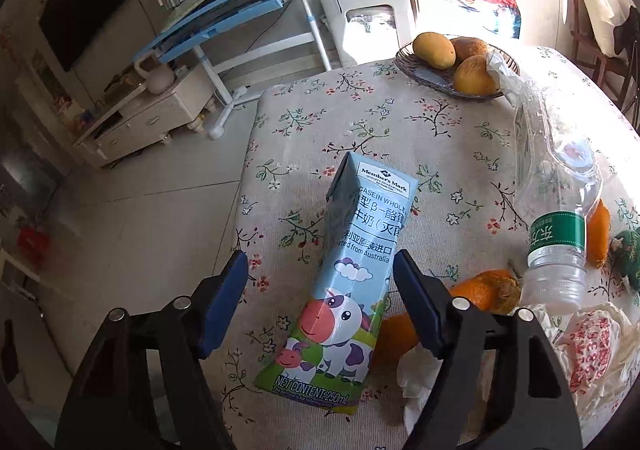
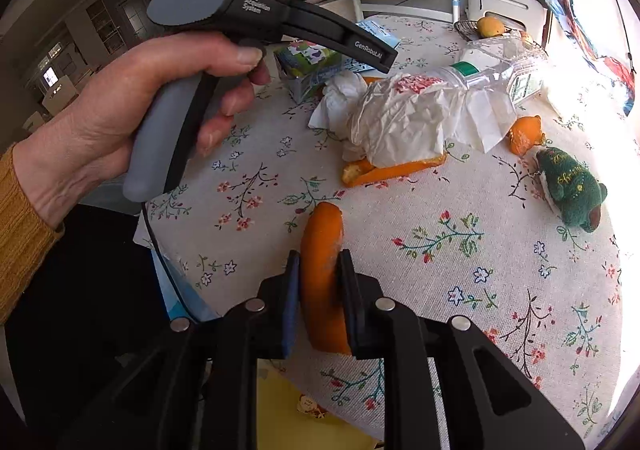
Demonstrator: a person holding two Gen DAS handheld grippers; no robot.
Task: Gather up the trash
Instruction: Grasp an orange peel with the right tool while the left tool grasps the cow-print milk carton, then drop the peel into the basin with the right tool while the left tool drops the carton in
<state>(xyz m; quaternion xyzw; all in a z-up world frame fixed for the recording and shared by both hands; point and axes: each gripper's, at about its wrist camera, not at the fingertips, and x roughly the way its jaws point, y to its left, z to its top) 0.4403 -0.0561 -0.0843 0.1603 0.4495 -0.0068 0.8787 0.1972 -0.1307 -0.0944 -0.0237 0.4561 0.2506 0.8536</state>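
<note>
A blue milk carton (image 1: 348,282) with a cartoon cow lies on the floral tablecloth between the fingers of my left gripper (image 1: 320,270), which is open around it without touching. My right gripper (image 2: 320,270) is shut on a strip of orange peel (image 2: 324,274) above the table's near edge. More orange peel (image 2: 396,170) lies under crumpled white paper (image 2: 400,118), beside an empty clear plastic bottle (image 2: 496,70). The bottle also shows in the left wrist view (image 1: 560,246), with orange peel (image 1: 484,290) and crumpled paper (image 1: 592,346) near it.
A basket of mangoes (image 1: 452,62) stands at the table's far edge. A green plush toy (image 2: 572,190) and another peel piece (image 2: 524,134) lie at the right. The person's hand holds the left gripper handle (image 2: 172,122). A yellow bag (image 2: 296,414) sits below the table edge.
</note>
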